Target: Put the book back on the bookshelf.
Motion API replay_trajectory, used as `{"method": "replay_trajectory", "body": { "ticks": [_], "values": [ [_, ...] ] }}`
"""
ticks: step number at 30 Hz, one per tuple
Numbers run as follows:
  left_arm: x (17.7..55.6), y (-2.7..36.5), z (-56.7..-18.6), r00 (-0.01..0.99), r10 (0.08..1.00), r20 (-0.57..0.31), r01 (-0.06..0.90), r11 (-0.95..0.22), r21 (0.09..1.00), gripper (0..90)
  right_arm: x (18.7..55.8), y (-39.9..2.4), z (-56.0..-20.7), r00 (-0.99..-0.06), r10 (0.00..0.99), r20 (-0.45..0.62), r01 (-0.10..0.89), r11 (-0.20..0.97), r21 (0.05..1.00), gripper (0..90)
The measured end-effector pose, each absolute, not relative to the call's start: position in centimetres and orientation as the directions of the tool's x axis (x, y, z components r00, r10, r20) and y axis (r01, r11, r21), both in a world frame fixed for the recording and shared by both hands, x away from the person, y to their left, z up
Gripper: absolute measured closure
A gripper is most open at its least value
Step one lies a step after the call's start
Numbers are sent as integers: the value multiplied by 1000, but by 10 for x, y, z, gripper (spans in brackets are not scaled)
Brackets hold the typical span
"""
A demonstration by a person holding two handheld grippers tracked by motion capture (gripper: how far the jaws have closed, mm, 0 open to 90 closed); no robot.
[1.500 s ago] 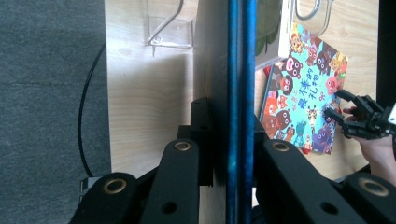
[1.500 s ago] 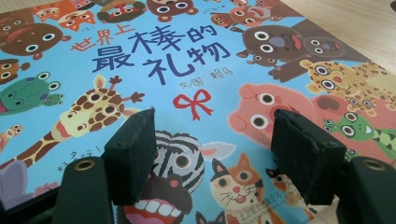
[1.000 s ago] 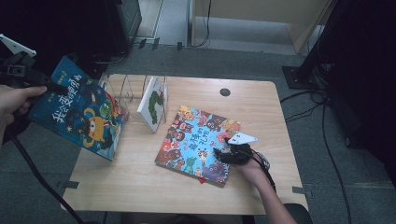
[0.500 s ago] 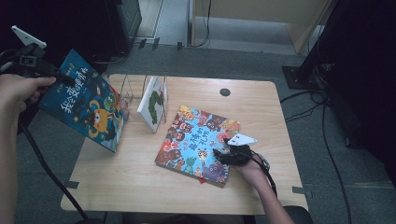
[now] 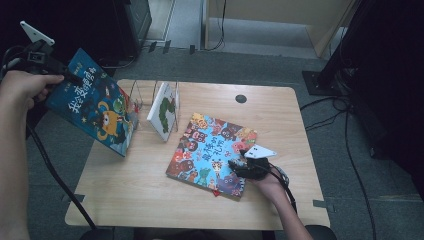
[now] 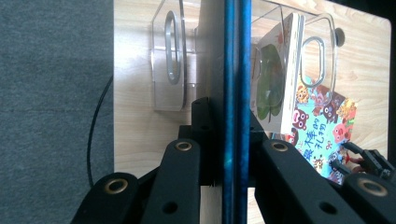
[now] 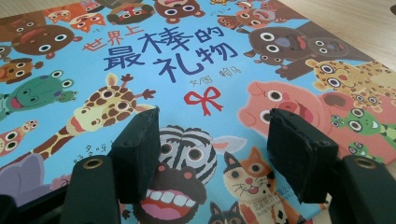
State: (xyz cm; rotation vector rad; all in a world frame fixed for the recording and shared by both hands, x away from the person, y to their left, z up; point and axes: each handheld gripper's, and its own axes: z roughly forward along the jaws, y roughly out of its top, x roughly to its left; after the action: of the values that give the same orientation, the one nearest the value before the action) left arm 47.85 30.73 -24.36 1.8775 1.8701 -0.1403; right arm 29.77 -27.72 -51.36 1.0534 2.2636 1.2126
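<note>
Book w/ dark blue cover [image 5: 95, 112] hangs tilted over left edge of surface [image 5: 150, 200], pinched by my left hand-held gripper [image 5: 70, 79]. Left gripper view gives only its thin blue edge [image 6: 232, 93] btw. closed jaws. My right hand-held gripper [image 7: 212, 144] is open, over animal book [image 7: 187, 70] lying flat.

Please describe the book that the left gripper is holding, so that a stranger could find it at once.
Look past the left edge of the wooden table, beside the clear rack. There the left gripper holds the dark blue book tilted in the air. The other two books rest on the table or in the rack.
</note>
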Motion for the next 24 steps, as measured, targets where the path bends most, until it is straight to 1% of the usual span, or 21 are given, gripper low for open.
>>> {"method": "replay_trajectory", "body": {
  "ticks": [7, 13, 17, 19, 22, 24],
  "values": [
    [492, 308, -242, 34, 919, -393, 960, 79, 268, 833, 297, -277, -514, -653, 756, 37, 446, 345, 826, 348],
    [501, 299, -245, 54, 914, -402, 958, 66, 279, 825, 297, -278, -515, -655, 755, 32, 437, 344, 831, 348],
    [505, 295, -251, 65, 922, -382, 959, 49, 280, 816, 296, -278, -514, -654, 755, 39, 445, 343, 827, 349],
    [505, 297, -252, 57, 910, -410, 955, 70, 290, 806, 297, -278, -515, -656, 754, 32, 438, 346, 830, 348],
    [503, 296, -252, 105, 900, -423, 949, 37, 313, 784, 297, -278, -514, -657, 754, 33, 440, 347, 828, 349],
    [501, 297, -250, 117, 898, -423, 944, 32, 329, 767, 297, -278, -514, -655, 755, 33, 440, 345, 829, 348]
  ]
}}
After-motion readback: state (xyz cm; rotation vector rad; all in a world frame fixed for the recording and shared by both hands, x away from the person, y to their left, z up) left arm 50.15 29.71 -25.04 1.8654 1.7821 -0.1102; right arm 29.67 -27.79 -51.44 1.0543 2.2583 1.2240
